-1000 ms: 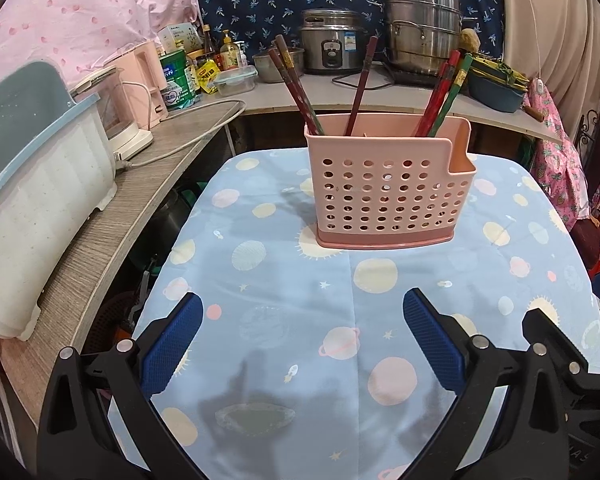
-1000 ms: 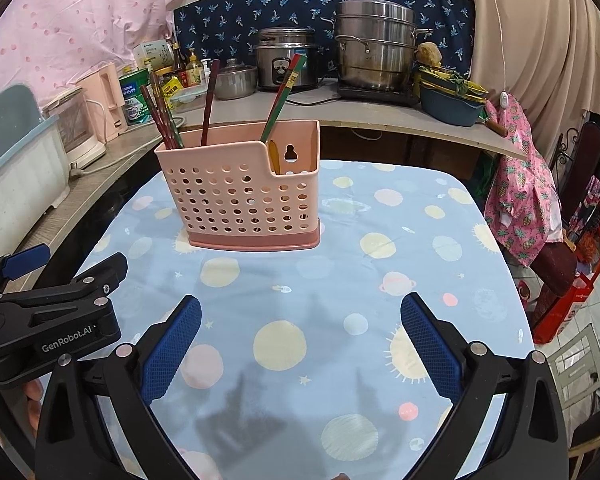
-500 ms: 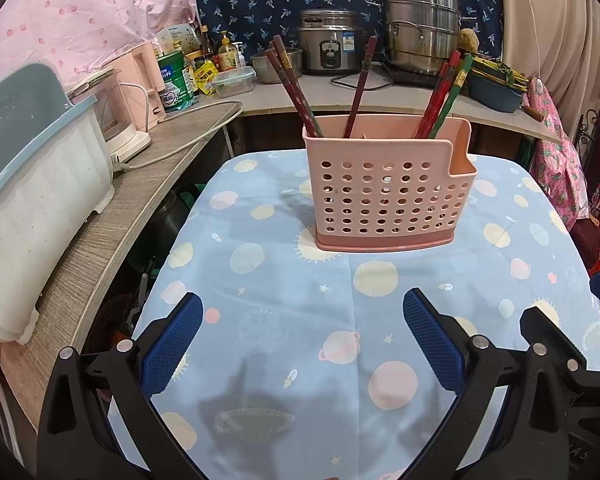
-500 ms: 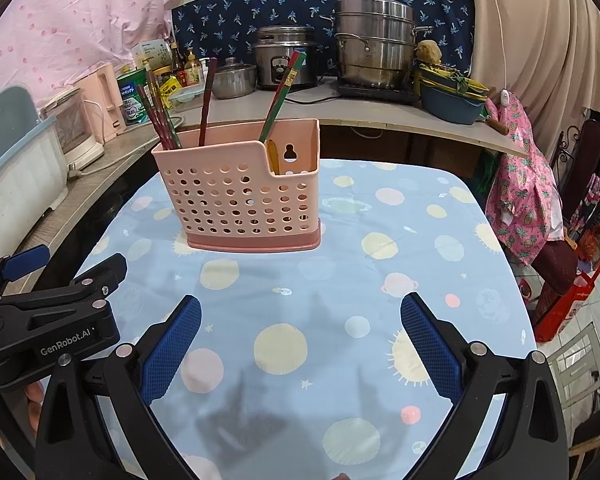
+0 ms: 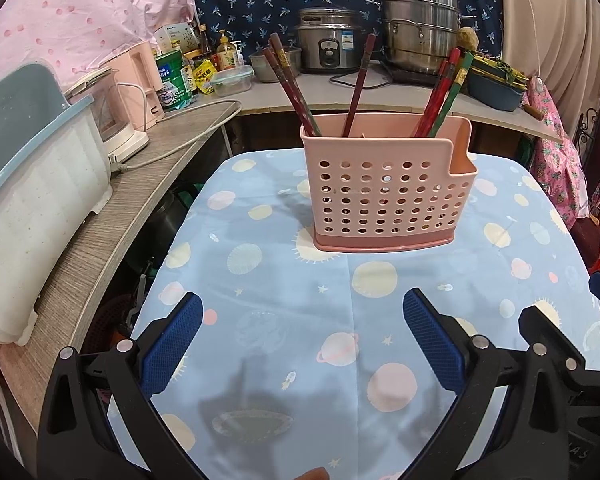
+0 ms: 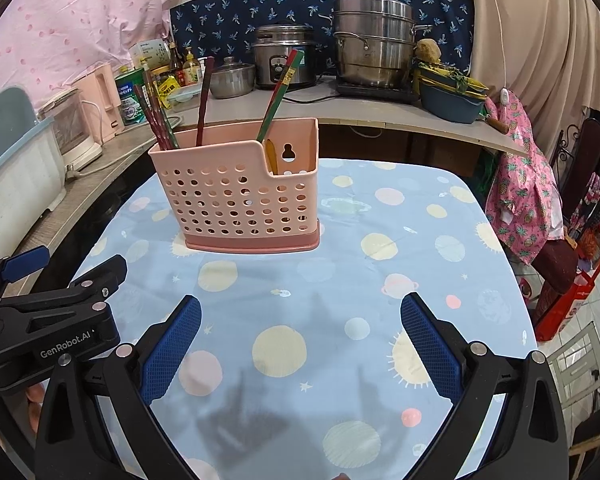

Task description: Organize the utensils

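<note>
Chopsticks [image 5: 296,88] standing upright in pink perforated holder [image 5: 388,196], centre of blue planet-print tabletop [image 5: 284,304], toward far side. Three dark red at left, red and green pair [image 5: 444,92] at right. Left tool [image 5: 300,344] and right tool [image 6: 300,344] both hovering near edge, blue pads spread wide apart, holding nothing. No loose utensils visible on cloth. Probably sorting finished, or a pause between picks; next move likely needs a fresh utensil found elsewhere. Right view alone reveals lower side compartment with keyhole slot [image 6: 288,152] and yellowish utensil [image 6: 272,156] inside; left view alone shows both right-hand chopsticks distinctly.
</note>
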Motion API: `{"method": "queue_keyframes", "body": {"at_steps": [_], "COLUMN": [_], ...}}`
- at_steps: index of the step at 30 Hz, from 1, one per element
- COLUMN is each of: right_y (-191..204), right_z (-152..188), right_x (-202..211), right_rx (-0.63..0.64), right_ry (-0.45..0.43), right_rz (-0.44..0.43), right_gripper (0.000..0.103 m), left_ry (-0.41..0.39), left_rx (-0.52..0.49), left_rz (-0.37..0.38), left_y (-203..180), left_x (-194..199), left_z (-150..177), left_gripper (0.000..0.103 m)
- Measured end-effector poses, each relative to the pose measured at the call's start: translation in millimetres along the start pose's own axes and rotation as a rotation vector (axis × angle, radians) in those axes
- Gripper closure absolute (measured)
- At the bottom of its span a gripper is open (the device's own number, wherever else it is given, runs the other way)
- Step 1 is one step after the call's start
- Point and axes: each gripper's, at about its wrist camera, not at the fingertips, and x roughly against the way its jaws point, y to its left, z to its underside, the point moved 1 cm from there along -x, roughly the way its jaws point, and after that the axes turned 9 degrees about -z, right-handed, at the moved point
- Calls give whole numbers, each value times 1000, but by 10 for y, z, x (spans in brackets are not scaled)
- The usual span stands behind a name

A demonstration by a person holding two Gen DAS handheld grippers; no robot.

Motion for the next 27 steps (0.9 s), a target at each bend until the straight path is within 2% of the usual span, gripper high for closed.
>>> {"method": "queue_keyframes", "body": {"at_steps": [27], "right_y": [-10], "right_z": [-25], "right_x": [-24], "right_rx": [-1], "right_ry": [-1], "right_rz": [0], "right_gripper": [7], "left_ry": [-15], "left_rx": [-23], "left_rz": [-2], "left_y": [-16], "left_x": [-17], "left_z": [-44], "left_gripper": [7]}}
